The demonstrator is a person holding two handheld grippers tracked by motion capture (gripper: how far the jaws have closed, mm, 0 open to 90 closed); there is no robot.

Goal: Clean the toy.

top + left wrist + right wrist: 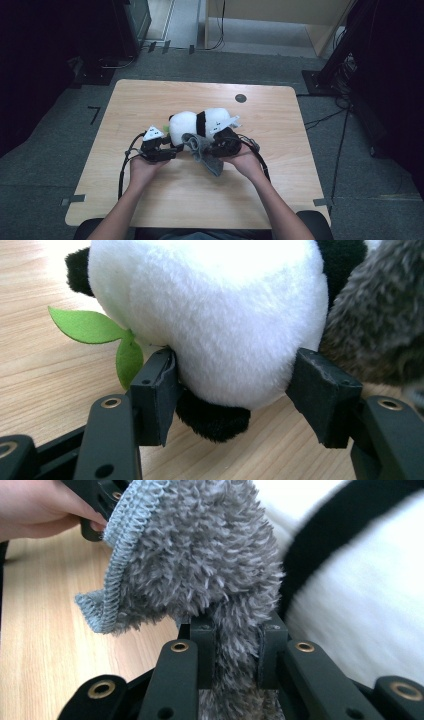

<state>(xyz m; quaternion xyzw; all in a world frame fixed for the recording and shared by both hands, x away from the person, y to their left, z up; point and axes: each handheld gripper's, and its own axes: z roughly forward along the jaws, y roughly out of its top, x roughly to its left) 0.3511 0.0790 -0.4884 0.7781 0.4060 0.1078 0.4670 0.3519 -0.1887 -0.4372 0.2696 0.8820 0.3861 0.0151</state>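
Plush panda (200, 125) and grey cloth (202, 152), mid-table.
Left gripper (235, 385): jaws wide, pressing panda's white end. Right gripper (237, 652): clamped on cloth, just near of panda.

Panda's (210, 325) top cut off by left gripper view's upper edge. Grey cloth (200, 565) hides panda's middle in right gripper view; cloth's lower end cropped.

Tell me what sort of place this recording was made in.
Probably a lab or studio set up for recording, not a home. A bare wooden table stands on grey carpet with tape marks, cables run across the floor, and dark equipment stands flank it.
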